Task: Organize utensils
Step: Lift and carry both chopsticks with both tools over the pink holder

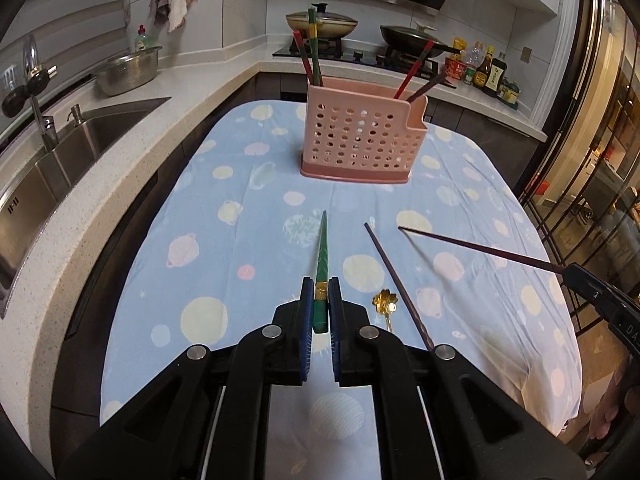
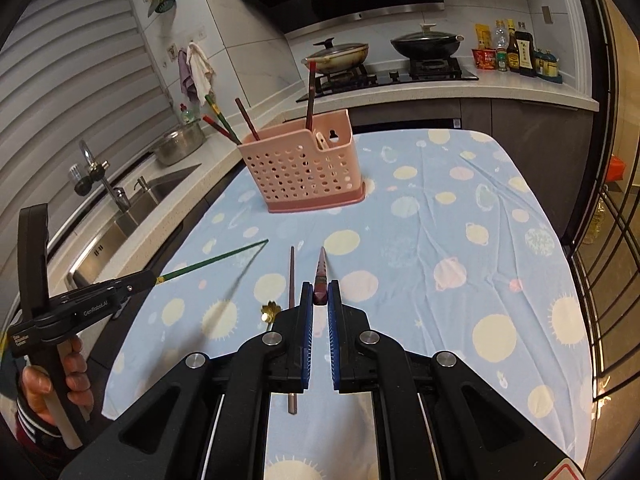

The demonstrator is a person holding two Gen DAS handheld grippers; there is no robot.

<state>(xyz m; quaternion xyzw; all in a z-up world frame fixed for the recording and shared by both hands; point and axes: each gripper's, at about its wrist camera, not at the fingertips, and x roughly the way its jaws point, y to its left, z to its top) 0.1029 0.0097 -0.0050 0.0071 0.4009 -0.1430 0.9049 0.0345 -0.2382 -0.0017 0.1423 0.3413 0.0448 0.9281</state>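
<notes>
My left gripper (image 1: 321, 300) is pinching a green chopstick (image 1: 322, 256) near its thick end, just past a gold band; the thin tip points ahead toward the pink perforated utensil holder (image 1: 362, 140). My right gripper (image 2: 320, 298) is pressed tight on a dark purple chopstick (image 2: 321, 270), its point also aimed forward at the holder (image 2: 306, 168). Both chopsticks are lifted clear of the blue planet-print tablecloth (image 1: 240, 240) and cast shadows on it.

On the cloth between my two grippers lies another dark chopstick (image 1: 394, 280), and just beside it a small gold spoon with a flower-shaped bowl (image 1: 386, 301). In the right wrist view that chopstick (image 2: 291, 280) lies just left of my fingers, partly hidden under the gripper.

The holder stands upright farther along the table, well apart from both grippers, with several red, green and dark chopsticks (image 1: 310, 52) leaning in it.
</notes>
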